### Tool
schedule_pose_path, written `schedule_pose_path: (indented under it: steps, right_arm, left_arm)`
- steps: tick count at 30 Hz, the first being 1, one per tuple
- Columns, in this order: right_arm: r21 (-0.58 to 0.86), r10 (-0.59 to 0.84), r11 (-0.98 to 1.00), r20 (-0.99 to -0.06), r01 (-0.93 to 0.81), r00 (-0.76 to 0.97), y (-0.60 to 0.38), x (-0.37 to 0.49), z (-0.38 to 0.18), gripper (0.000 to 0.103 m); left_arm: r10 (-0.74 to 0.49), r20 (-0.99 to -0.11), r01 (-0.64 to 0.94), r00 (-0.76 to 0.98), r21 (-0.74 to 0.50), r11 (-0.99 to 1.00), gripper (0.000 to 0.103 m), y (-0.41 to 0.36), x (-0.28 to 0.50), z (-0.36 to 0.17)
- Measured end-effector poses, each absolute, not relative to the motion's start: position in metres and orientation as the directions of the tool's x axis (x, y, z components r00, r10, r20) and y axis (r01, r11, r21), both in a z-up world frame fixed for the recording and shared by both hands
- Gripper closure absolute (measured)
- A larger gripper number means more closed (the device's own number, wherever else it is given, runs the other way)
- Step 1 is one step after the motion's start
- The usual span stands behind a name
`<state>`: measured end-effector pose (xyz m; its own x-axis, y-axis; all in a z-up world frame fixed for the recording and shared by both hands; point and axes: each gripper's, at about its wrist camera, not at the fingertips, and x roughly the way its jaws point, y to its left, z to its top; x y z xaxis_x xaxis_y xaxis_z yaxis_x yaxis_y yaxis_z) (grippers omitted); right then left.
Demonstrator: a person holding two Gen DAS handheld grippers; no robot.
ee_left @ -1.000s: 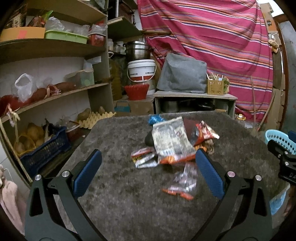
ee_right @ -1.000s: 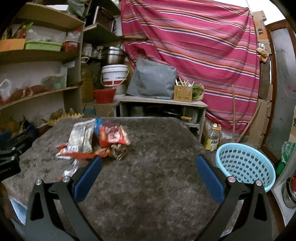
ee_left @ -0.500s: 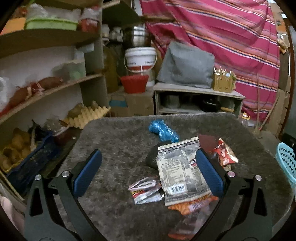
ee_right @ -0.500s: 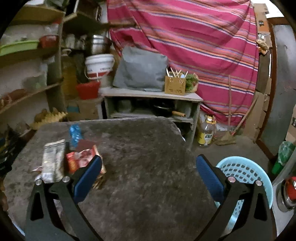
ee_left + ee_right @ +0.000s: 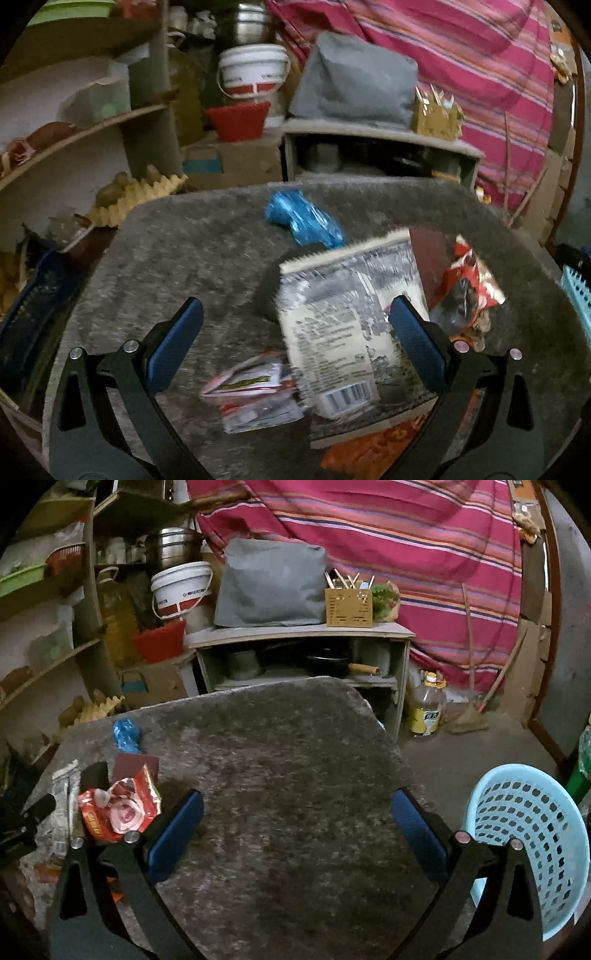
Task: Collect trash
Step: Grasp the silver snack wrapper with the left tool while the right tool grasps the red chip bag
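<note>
Lying in a loose heap on the grey fuzzy tabletop (image 5: 177,254), toward its left half: a silver-and-white printed wrapper (image 5: 343,321) with a barcode near its lower edge, overlapping a small white-and-red sachet (image 5: 255,395) on its left and an orange packet (image 5: 369,450) under its near end; crumpled just right of it, a red foil wrapper (image 5: 469,280), touching a dark maroon sheet (image 5: 428,251); farther back, set slightly apart, a scrunched blue plastic wrapper (image 5: 303,221); beneath the silver wrapper's far left corner, a dark object, too blurred to identify. Hovering low over this heap, left gripper (image 5: 295,332), blue pads spread wide and grasping nothing; silver wrapper and sachet framed between them. Over bare tabletop to the right of the heap, right gripper (image 5: 297,818), likewise spread wide and empty; red foil wrapper just beside its left finger (image 5: 177,827). Off the table's right edge, lower down, a light blue perforated basket (image 5: 532,834). Behind: a low grey shelf unit (image 5: 295,631), a white bucket (image 5: 181,587), a red-striped cloth (image 5: 406,535).
</note>
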<state>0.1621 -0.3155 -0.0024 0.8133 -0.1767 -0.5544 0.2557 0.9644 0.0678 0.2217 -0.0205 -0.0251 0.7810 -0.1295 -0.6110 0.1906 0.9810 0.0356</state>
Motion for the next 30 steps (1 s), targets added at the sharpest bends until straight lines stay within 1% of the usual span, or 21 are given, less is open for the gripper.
schedule_pose_path:
  steps: [1,2,4,6,9,10,11,13,14,15,20,24,30]
  right_arm:
    - [0.061,-0.18,0.965,-0.555,0.255,0.812,-0.314,0.163,-0.004,0.004]
    - [0.062,-0.173,0.966,-0.56,0.25,0.81,-0.311,0.165,-0.005,0.004]
    - [0.058,-0.167,0.968,-0.575,0.243,0.801,-0.308,0.168,-0.008,0.004]
    - [0.035,-0.174,0.97,-0.59,0.241,0.788,-0.306,0.17,-0.01,0.004]
    - [0.005,-0.181,0.972,-0.617,0.234,0.766,-0.298,0.173,-0.013,0.004]
    - [0.002,-0.179,0.973,-0.618,0.23,0.765,-0.296,0.173,-0.013,0.004]
    - [-0.005,-0.177,0.975,-0.619,0.222,0.765,-0.292,0.173,-0.013,0.004]
    - [-0.028,-0.184,0.977,-0.605,0.211,0.775,-0.282,0.171,-0.011,0.004]
    - [-0.034,-0.185,0.978,-0.598,0.206,0.78,-0.279,0.17,-0.01,0.004]
    - [-0.041,-0.183,0.979,-0.589,0.198,0.787,-0.273,0.168,-0.008,0.004]
    - [-0.049,-0.156,0.987,-0.565,0.156,0.81,-0.257,0.171,-0.004,0.004]
    - [-0.016,-0.103,0.993,-0.587,0.116,0.803,-0.248,0.183,-0.007,0.004]
    - [0.027,-0.024,0.998,-0.612,0.051,0.791,-0.228,0.205,-0.014,0.004]
  left_arm:
    - [-0.134,-0.619,0.202,0.774,0.039,0.979,0.006,-0.024,0.223,-0.03]
    - [-0.134,-0.624,0.207,0.77,0.046,0.977,0.008,-0.027,0.224,-0.032]
    - [-0.134,-0.646,0.234,0.751,0.071,0.97,0.02,-0.035,0.227,-0.041]
    - [-0.151,-0.661,0.261,0.735,0.071,0.963,0.042,-0.038,0.227,-0.045]
    - [-0.179,-0.662,0.291,0.728,0.062,0.955,0.056,-0.041,0.222,-0.044]
    - [-0.175,-0.652,0.293,0.737,0.075,0.953,0.059,-0.041,0.218,-0.041]
    - [-0.17,-0.645,0.291,0.745,0.085,0.953,0.066,-0.04,0.216,-0.039]
    - [-0.175,-0.634,0.292,0.754,0.084,0.953,0.073,-0.037,0.212,-0.033]
    - [-0.186,-0.627,0.295,0.756,0.073,0.953,0.08,-0.034,0.209,-0.03]
    - [-0.19,-0.622,0.294,0.76,0.068,0.954,0.083,-0.03,0.207,-0.027]
    - [-0.182,-0.583,0.263,0.792,0.056,0.963,0.084,-0.007,0.196,-0.013]
    - [-0.163,-0.556,0.229,0.815,0.051,0.972,0.084,0.013,0.193,-0.006]
    - [-0.135,-0.546,0.193,0.827,0.05,0.98,0.084,0.031,0.198,-0.003]
